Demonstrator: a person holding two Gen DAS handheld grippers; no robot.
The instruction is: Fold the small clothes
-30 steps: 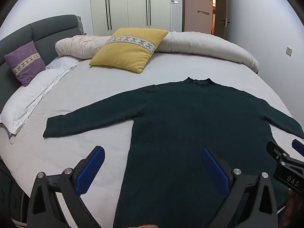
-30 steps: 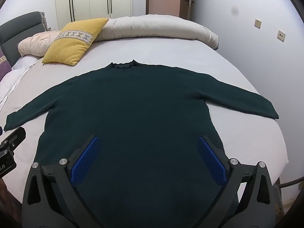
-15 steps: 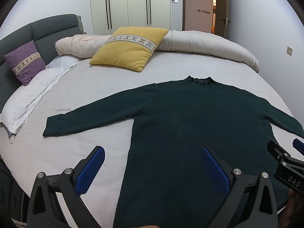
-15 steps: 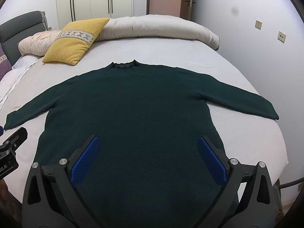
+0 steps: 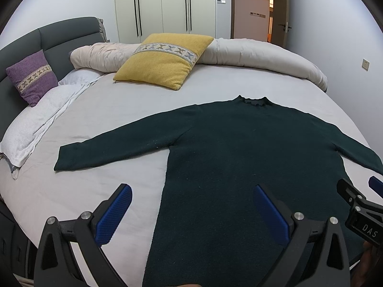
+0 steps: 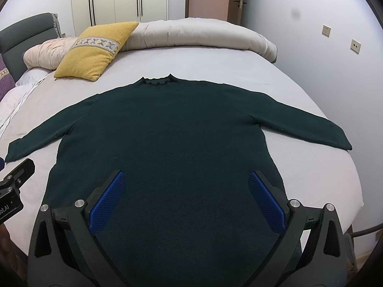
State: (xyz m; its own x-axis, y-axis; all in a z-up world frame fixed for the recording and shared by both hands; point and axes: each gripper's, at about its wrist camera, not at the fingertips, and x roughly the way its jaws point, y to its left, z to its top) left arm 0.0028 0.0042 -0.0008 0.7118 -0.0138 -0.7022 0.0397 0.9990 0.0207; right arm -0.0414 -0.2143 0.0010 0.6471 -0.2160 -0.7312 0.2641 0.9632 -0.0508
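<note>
A dark green knitted long-sleeved sweater (image 6: 165, 129) lies flat on the bed's pale grey sheet (image 5: 115, 110), collar toward the far edge, both sleeves spread wide. A yellow square cushion with a patterned band (image 5: 165, 59) and a rolled cream duvet (image 6: 196, 33) sit beyond it at the far edge; a purple cushion (image 5: 32, 79) leans on the grey headboard (image 5: 59, 33). My left fingers (image 5: 191, 211) and right fingers (image 6: 188, 199) hover spread apart, holding nothing, above the hem, which is cut off from view.
</note>
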